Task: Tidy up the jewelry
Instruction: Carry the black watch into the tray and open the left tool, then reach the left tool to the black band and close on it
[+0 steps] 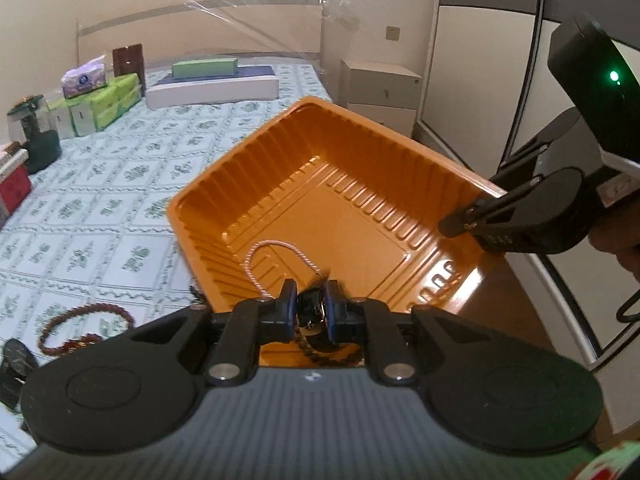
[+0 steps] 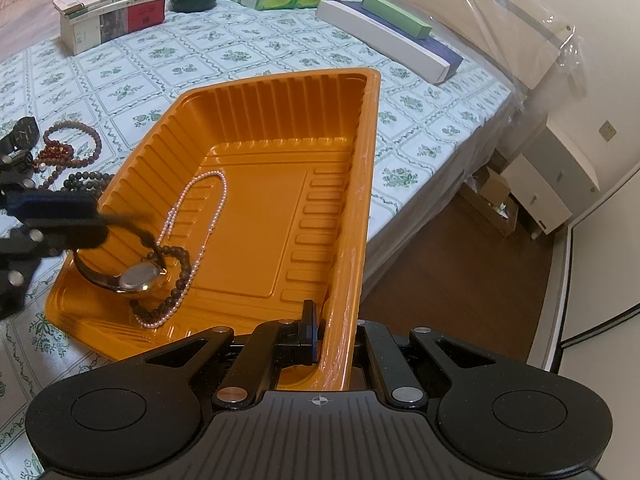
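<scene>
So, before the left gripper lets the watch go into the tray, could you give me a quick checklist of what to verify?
1. Left gripper shut on the watch strap: ok.
2. Watch over the orange tray, not the bed: ok; its face hangs at the tray's near corner.
3. Right gripper clamped on the tray wall to steady it: ok.
4. Landing spot free: not ok; the pearl necklace and dark bead bracelet lie right beneath.
5. Watch touching the tray floor: cannot tell.
6. Jewelry left on the bedsheet: not ok; red bead strands remain outside.
</scene>
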A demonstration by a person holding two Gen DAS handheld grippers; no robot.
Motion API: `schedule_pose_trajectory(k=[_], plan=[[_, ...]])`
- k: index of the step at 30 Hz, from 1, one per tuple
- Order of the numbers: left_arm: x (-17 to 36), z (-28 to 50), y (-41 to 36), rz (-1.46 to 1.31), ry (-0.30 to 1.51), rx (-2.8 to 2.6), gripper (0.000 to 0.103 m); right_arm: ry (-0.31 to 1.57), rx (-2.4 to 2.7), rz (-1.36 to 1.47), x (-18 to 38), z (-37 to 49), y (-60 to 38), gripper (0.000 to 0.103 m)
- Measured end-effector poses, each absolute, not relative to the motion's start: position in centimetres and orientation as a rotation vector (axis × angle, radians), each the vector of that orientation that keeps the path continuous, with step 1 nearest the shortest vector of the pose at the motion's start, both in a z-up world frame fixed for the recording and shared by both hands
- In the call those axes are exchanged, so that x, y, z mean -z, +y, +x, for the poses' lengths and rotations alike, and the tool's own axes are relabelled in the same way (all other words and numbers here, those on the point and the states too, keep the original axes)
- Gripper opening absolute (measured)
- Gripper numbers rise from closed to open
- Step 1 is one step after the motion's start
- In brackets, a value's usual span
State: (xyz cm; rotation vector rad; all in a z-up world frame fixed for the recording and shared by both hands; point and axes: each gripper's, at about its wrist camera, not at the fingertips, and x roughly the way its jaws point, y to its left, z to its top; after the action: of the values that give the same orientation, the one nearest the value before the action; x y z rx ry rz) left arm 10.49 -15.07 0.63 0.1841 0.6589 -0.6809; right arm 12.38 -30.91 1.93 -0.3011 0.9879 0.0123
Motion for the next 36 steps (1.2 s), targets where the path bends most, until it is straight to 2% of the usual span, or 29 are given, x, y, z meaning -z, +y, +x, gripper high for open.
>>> schedule_pose_trajectory(k=[2, 3, 4, 13, 27, 36], plan=[[-0.6, 10.3, -15.2, 0.19, 0.658, 0.69, 0.019, 0.991, -0.018, -0.297, -1.9, 12.3, -30.9, 0.004], [-0.6, 10.1, -15.1, 0.197, 0.656, 0.687, 0.026, 0.99, -0.011, -0.307, -1.8, 12.3, -30.8, 0.004], [-0.6, 10.0, -15.0, 0.2, 0.649, 0.683, 0.027, 0.992, -0.013, -0.31, -1.8, 12.3, -30.8, 0.004], [-0.4, 9.6, -10.6, 0.185, 0.645, 0.533, 0.031, 0.993, -0.012, -0.308, -1.8, 12.2, -30.8, 0.004], [2.5, 9.9, -0.6, 0.241, 0.685, 0.18, 0.031, 0.994, -0.009, -0.311, -1.9, 12.3, -30.8, 0.004], [4.7, 12.5, 1.8, 0.299, 0.727, 0.158, 0.031, 0.993, -0.008, -0.31, -1.9, 12.3, -30.7, 0.004]])
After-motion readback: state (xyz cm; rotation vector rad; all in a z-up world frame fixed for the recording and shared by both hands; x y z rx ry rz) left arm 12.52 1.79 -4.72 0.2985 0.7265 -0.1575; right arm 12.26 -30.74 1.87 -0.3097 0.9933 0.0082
